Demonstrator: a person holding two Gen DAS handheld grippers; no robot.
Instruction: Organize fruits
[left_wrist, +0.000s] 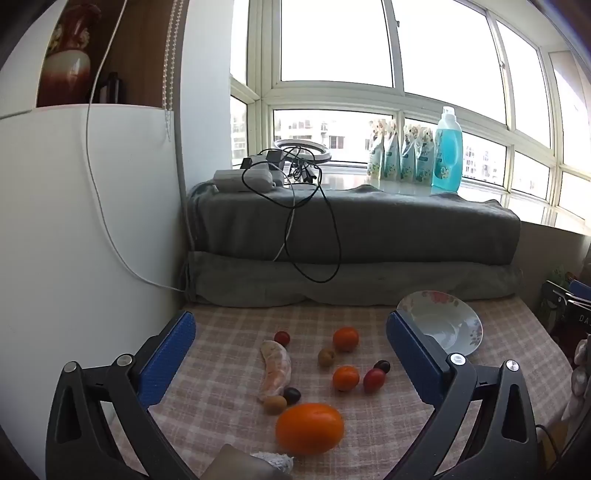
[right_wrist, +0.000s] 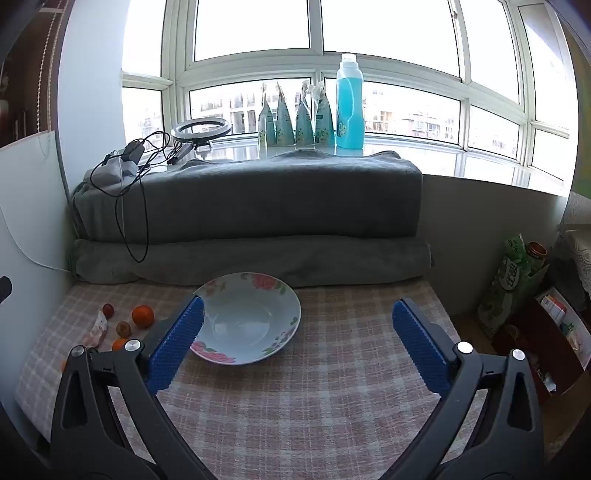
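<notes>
Fruits lie scattered on the checked tablecloth (left_wrist: 229, 398). A large orange (left_wrist: 309, 427) is nearest, with two small oranges (left_wrist: 345, 377) (left_wrist: 345, 338) behind it. A wrapped banana-shaped fruit (left_wrist: 275, 369), several small dark and red fruits (left_wrist: 373, 379) and brownish ones (left_wrist: 326, 357) lie around them. My left gripper (left_wrist: 291, 354) hangs open above the fruits, touching none. A flowered white plate (right_wrist: 247, 317) sits empty toward the back of the table. My right gripper (right_wrist: 297, 339) is open near the plate, nothing between its fingers. In the right wrist view a small orange (right_wrist: 142, 316) shows at left.
A grey blanket-covered ledge (right_wrist: 251, 199) runs behind the table, with cables, a ring light (right_wrist: 202, 130), refill pouches and a blue bottle (right_wrist: 349, 103) on the sill. A white panel (left_wrist: 85, 221) stands at left. Boxes and a carton (right_wrist: 517, 273) crowd the right side.
</notes>
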